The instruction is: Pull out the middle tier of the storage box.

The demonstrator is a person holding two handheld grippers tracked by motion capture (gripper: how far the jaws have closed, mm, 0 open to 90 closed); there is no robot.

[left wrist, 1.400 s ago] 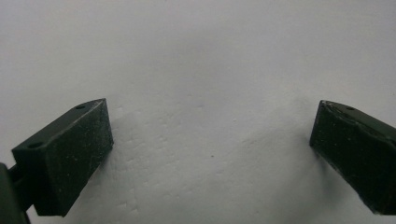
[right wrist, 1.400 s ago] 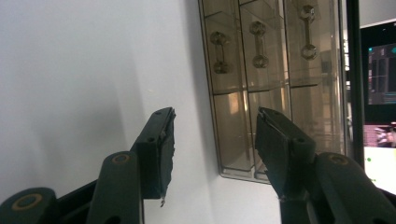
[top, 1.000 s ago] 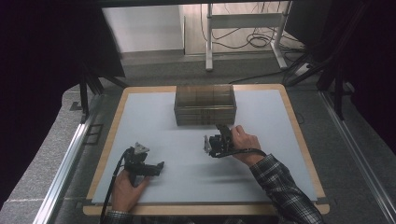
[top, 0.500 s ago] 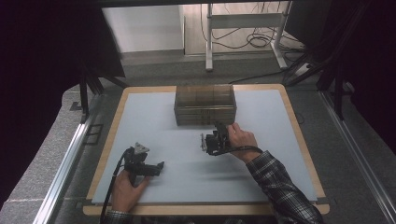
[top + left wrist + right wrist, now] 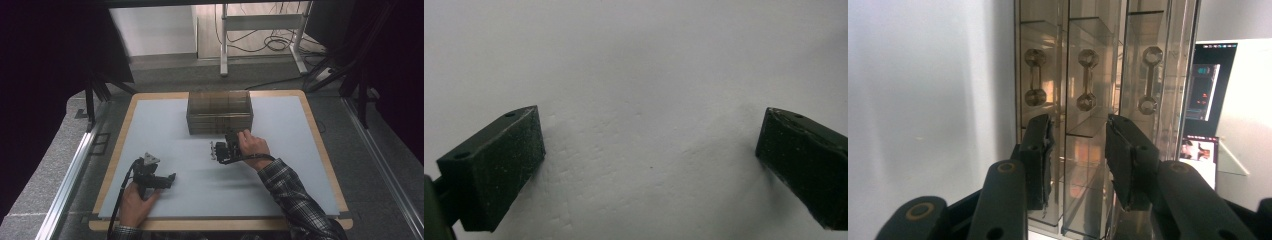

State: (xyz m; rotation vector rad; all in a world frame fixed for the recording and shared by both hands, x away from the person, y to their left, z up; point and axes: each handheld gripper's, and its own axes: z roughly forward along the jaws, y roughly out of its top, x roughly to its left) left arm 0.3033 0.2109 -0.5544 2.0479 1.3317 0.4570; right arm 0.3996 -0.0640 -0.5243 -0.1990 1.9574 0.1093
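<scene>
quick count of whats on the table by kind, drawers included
clear drawer box: 1
drawers with handles in that box: 3
hand-held tools: 2, the left tool and the right tool
total: 6

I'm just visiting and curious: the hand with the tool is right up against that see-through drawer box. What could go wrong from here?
Two risks, I think. The right tool sits very near the clear drawer box, jaws open and lined up near the middle handle; a slightly off approach could hit the drawer front instead. The box looks light and stands loose on the table, so pulling a drawer might drag it, since the left tool rests apart from it.
</scene>
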